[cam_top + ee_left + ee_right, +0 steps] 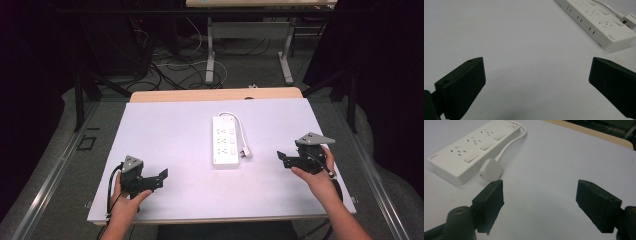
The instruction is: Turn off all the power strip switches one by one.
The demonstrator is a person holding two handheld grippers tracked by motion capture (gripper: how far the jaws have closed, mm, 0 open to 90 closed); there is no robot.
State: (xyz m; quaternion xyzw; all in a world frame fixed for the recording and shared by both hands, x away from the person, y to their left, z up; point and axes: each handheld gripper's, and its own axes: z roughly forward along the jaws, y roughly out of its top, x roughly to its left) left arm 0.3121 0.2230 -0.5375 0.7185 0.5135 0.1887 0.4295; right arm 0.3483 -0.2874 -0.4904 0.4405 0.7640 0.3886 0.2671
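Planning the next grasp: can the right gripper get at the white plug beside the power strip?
Probably yes: the right gripper is open, facing the white plug across bare tabletop.

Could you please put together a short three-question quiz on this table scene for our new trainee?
1. True or false: the left claw is shut on the plug.
2. On which side of the white power strip does its plug lie: A the right claw's, B the left claw's?
3. Fill in: the strip rests on a ___ sheet.

Key: 1 false, both claws are open and hold nothing. 2 A. 3 white.
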